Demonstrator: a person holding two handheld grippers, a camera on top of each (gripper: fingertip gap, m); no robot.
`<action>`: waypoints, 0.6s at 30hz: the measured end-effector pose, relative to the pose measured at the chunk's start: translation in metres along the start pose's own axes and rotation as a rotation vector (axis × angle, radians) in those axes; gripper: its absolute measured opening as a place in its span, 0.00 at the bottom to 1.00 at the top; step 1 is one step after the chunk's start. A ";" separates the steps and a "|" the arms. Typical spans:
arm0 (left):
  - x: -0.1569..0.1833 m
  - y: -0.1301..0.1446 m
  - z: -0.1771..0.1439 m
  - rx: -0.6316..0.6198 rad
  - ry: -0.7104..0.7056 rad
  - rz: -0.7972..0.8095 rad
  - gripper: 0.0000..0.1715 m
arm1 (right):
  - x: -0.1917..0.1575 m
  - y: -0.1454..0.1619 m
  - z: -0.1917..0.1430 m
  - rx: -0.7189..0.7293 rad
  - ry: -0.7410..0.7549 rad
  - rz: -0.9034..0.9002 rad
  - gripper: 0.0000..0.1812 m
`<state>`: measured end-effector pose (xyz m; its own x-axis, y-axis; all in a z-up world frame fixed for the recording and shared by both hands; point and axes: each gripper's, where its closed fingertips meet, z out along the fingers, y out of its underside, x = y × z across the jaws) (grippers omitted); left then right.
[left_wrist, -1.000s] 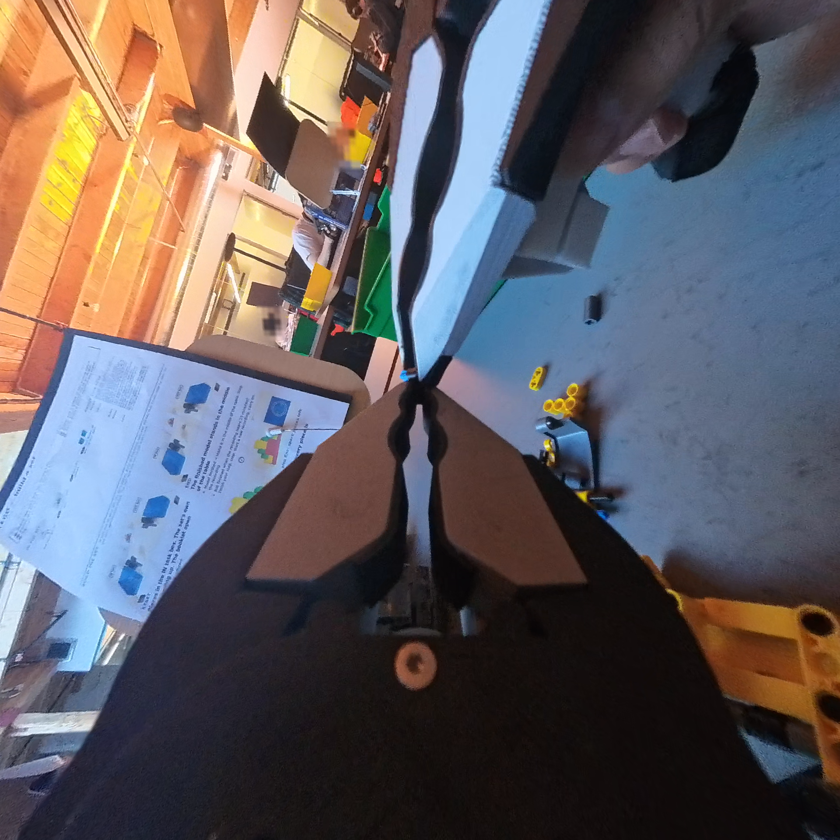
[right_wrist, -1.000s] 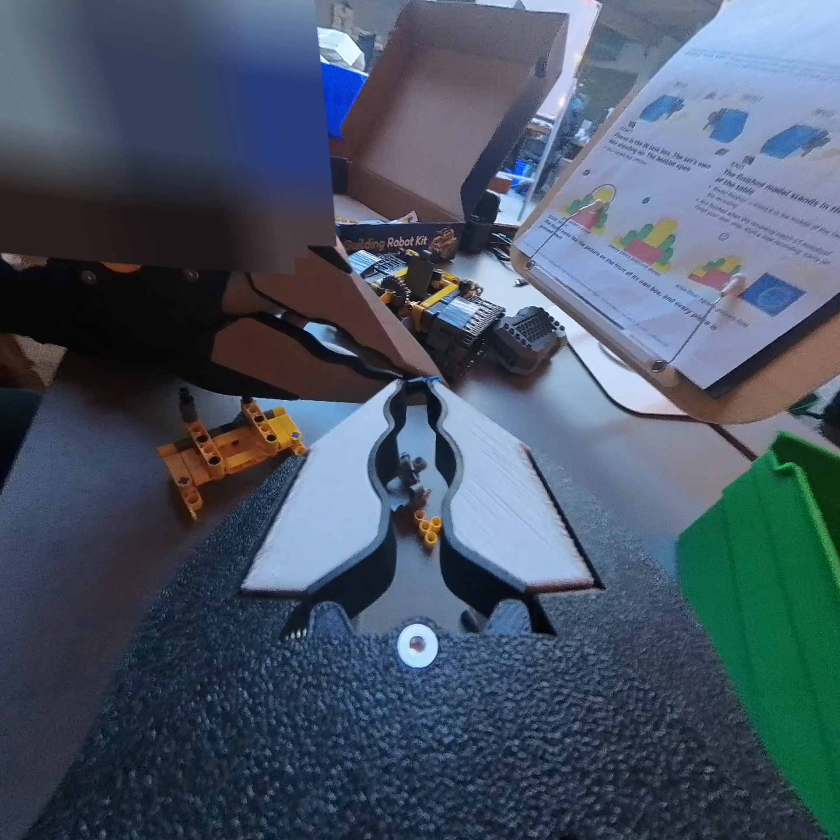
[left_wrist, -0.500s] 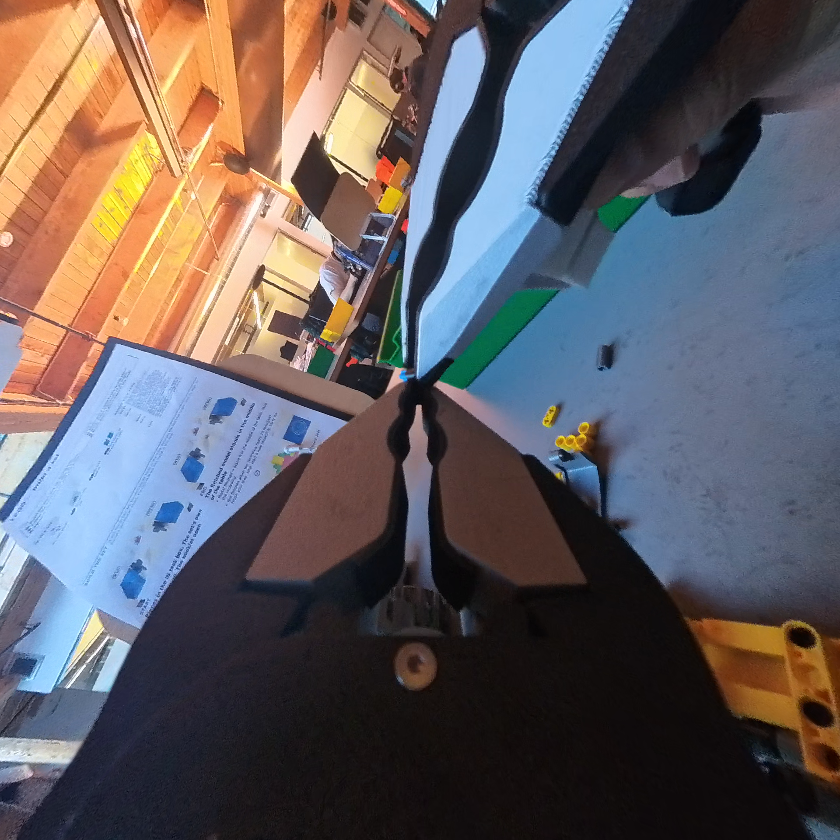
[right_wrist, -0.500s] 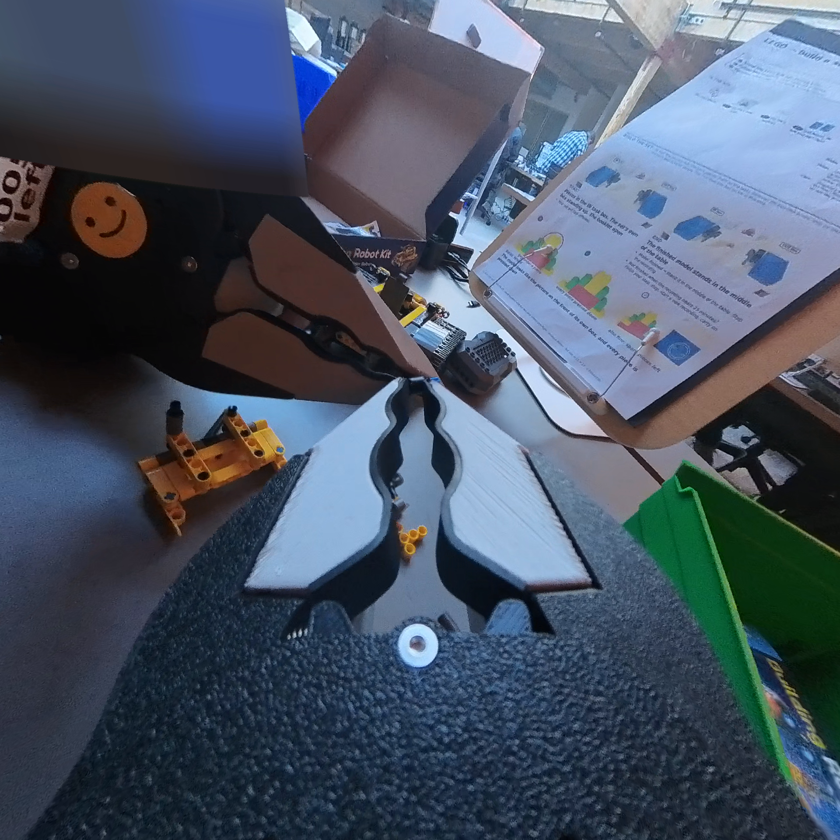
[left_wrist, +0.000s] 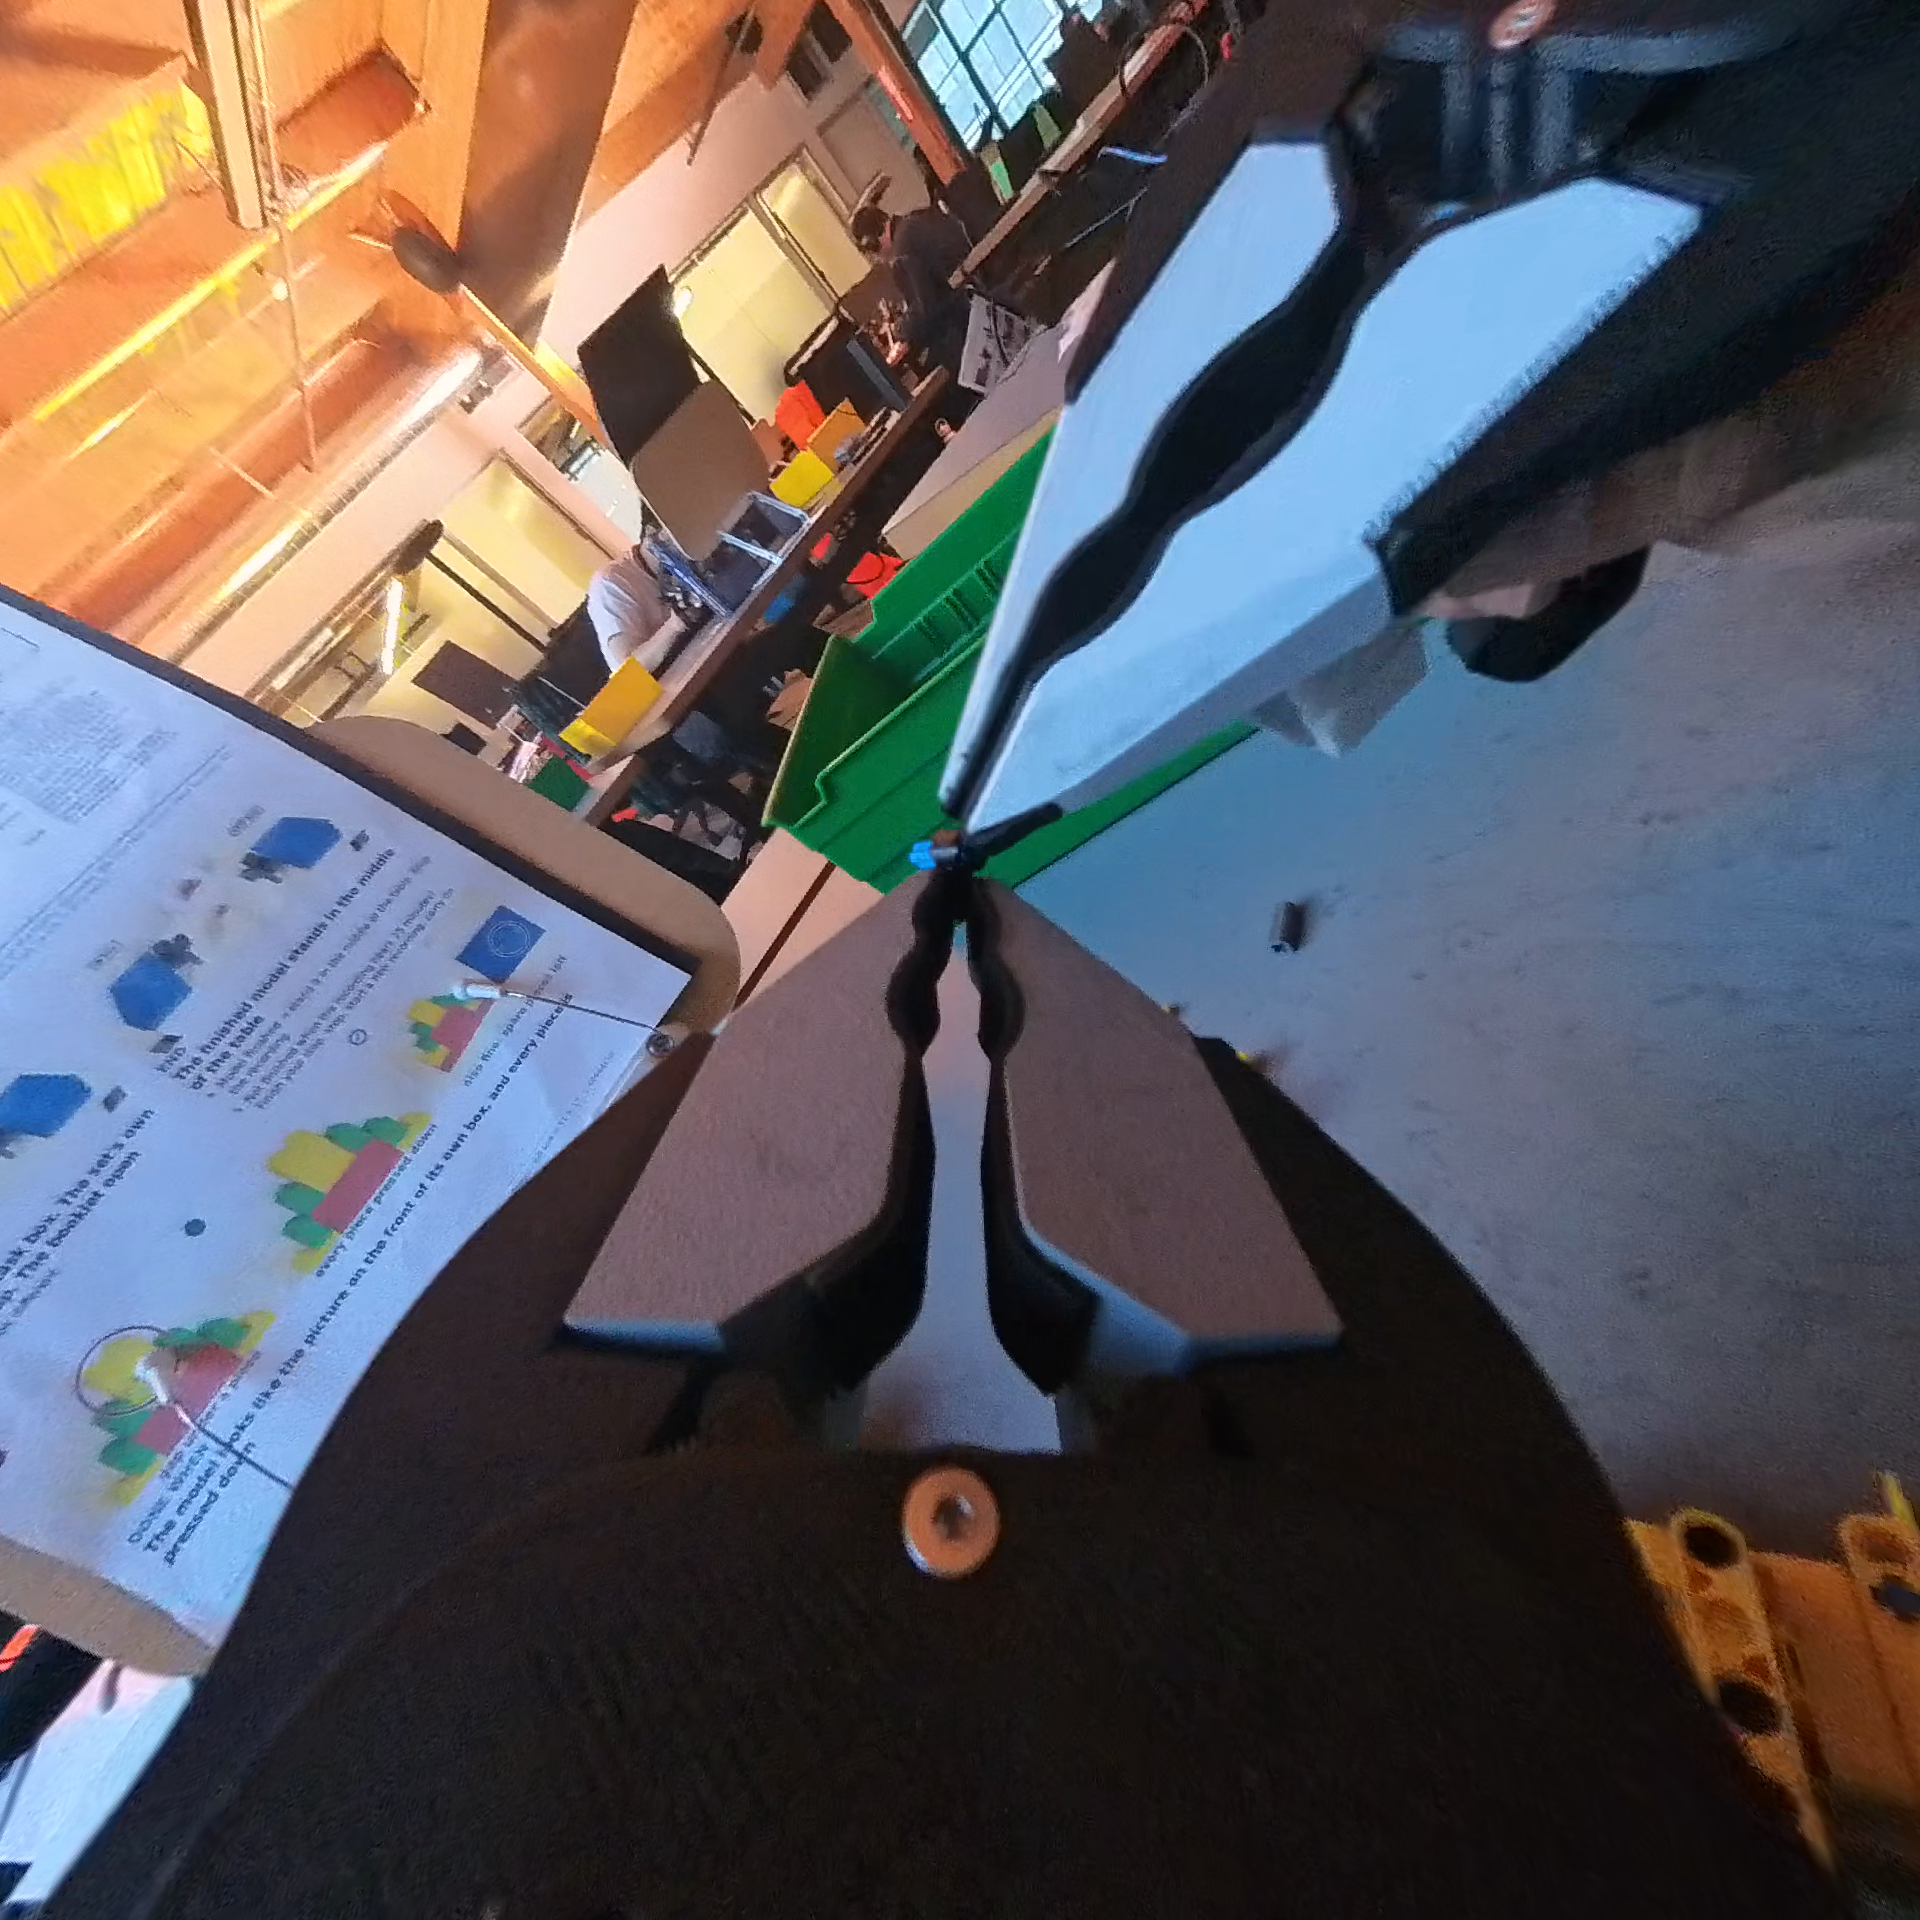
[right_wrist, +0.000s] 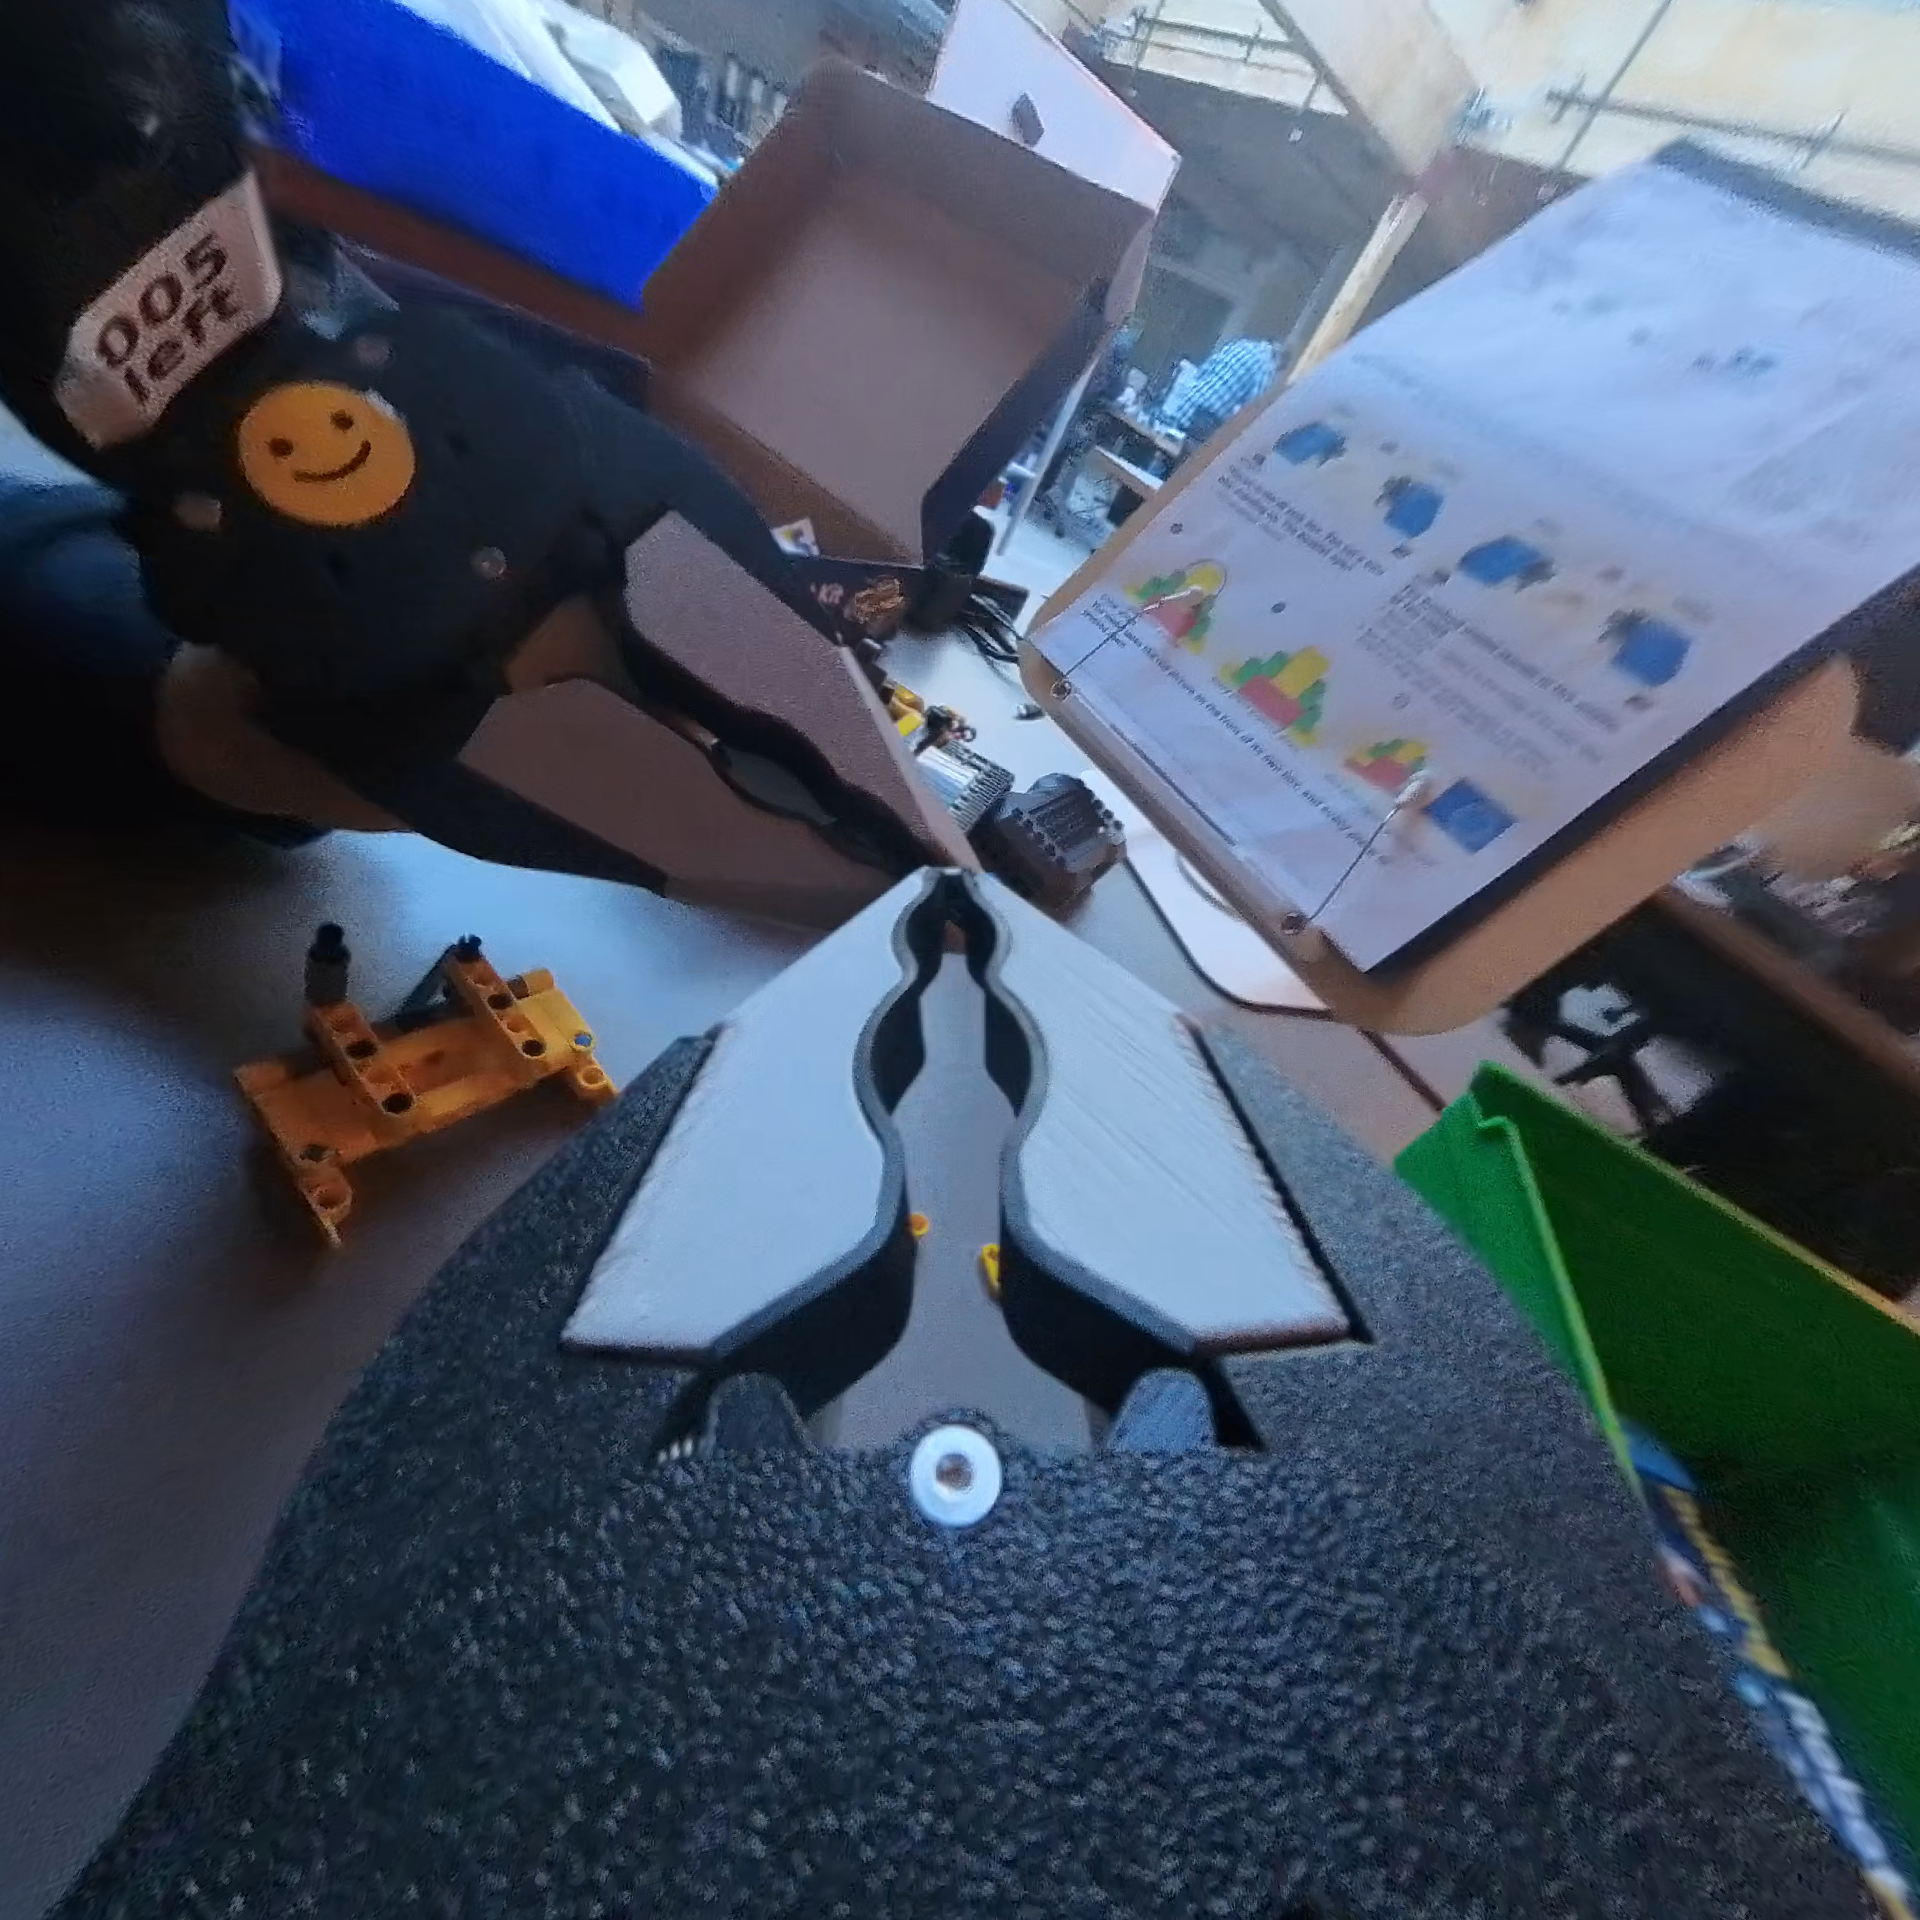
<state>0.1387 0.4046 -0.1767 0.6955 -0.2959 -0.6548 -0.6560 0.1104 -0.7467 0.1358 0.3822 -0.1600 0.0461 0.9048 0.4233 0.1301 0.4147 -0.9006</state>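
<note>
Left gripper (left_wrist: 951, 899) raised above the grey surface (left_wrist: 1621, 1039), jaws together at the tips, pinched on a small black pin with a blue end (left_wrist: 940, 854). Right gripper (right_wrist: 951, 891) tip to tip with it, jaws also together and clamped on the same small pin (right_wrist: 948, 906); both sets of tips touching in mid-air. Seen from the left camera, right gripper (left_wrist: 977, 800) coming in from above the jaws, a hand (left_wrist: 1538, 592) behind it. Seen from the right camera, left gripper (right_wrist: 914, 831) slanting in from the left of the jaws, a round yellow sticker (right_wrist: 325, 453) on its black body.

Below and left of the right jaws, a yellow brick assembly (right_wrist: 416, 1060) on the surface. Beyond the tips, a dark motor block (right_wrist: 1049, 831) and an open cardboard box (right_wrist: 883, 343). To the right, a printed sheet on a tilted board (right_wrist: 1455, 623) and a green bin (right_wrist: 1714, 1299). Small yellow bits (right_wrist: 987, 1259) visible between the right jaws, lying on the surface beneath.
</note>
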 end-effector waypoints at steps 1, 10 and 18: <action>0.001 0.002 0.001 -0.013 0.000 0.009 0.00 | 0.001 0.002 0.001 -0.003 -0.015 0.026 0.01; -0.003 0.006 0.001 -0.059 -0.043 0.072 0.00 | 0.000 0.009 0.004 -0.024 -0.030 0.050 0.00; -0.005 0.008 0.002 -0.109 -0.097 0.139 0.00 | 0.003 0.011 0.005 0.002 -0.093 0.247 0.01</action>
<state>0.1304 0.4087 -0.1793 0.6173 -0.1916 -0.7630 -0.7721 0.0386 -0.6343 0.1330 0.3904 -0.1692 -0.0151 0.9837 0.1794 0.1240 0.1799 -0.9758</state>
